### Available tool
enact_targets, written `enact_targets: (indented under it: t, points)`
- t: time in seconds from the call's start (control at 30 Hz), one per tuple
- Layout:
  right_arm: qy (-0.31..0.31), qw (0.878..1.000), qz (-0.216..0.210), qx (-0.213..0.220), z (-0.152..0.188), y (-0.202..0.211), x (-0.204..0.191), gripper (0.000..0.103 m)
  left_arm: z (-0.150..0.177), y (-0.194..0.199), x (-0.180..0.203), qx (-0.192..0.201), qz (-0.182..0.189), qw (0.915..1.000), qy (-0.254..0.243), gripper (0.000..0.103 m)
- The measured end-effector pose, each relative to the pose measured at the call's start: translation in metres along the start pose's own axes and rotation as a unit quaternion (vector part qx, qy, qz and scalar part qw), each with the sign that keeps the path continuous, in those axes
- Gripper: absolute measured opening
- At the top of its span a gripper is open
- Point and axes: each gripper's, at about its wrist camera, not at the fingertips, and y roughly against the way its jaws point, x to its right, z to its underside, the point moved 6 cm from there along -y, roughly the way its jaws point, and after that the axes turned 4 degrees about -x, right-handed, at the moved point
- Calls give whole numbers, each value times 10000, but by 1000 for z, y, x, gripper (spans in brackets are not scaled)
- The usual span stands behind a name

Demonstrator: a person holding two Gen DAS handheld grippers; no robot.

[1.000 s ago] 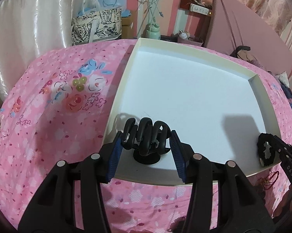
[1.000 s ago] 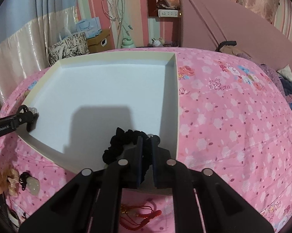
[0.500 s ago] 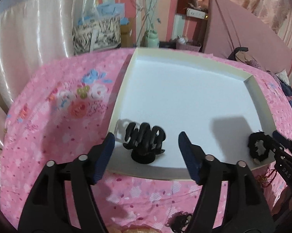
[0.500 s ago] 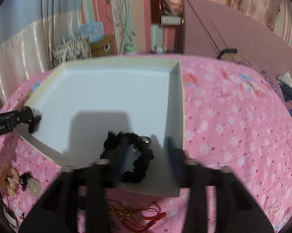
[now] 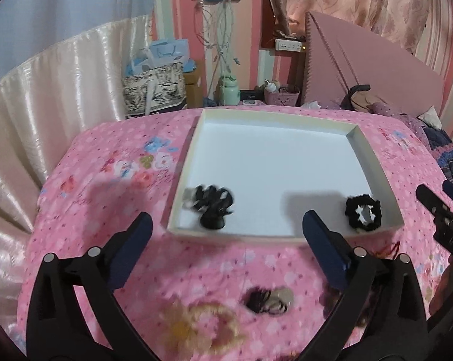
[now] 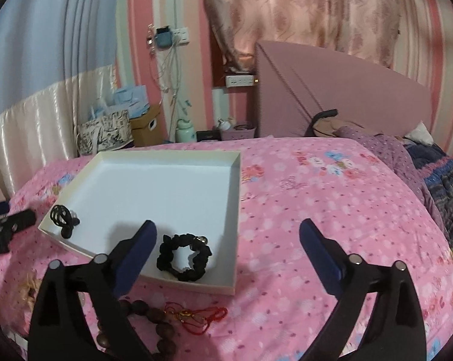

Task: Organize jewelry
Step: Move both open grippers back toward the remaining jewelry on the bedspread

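Black claw clip (image 5: 212, 206) stands teeth-up (blurred) in white tray (image 5: 373, 162)

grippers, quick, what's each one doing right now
Left gripper: jaws opening, nothing between them; black claw clip lies in the tray.
Right gripper: jaws opening, holding nothing; black scrunchie lies in the tray.

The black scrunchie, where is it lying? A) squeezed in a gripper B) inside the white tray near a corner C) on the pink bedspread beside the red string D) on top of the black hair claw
B: the black scrunchie lies on the floor of the white tray, near its front corner, free of both grippers.
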Motion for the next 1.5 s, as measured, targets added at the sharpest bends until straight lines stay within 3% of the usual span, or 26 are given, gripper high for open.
enact_targets:
  t: [0.4, 0.7, 0.8, 1.13, 1.5]
  points:
    - [132, 9985, 524, -55, 31, 23, 9, 101, 45, 30, -47, 177, 38, 9973, 716, 100]
    - [64, 9984, 432, -351, 45, 9, 10, 101, 66, 21, -45, 19, -181, 9996, 207, 100]
    - [102, 9982, 397, -443, 49, 5, 8, 101, 68, 24, -40, 5, -164, 9998, 138, 100]
    - [169, 9969, 220, -738, 61, -5, -7, 100, 79, 9, -38, -570, 94, 9982, 156, 100]
    - [56, 9943, 97, -1060, 71, -21, -7, 100, 87, -6, -32, -840, -122, 9964, -75, 100]
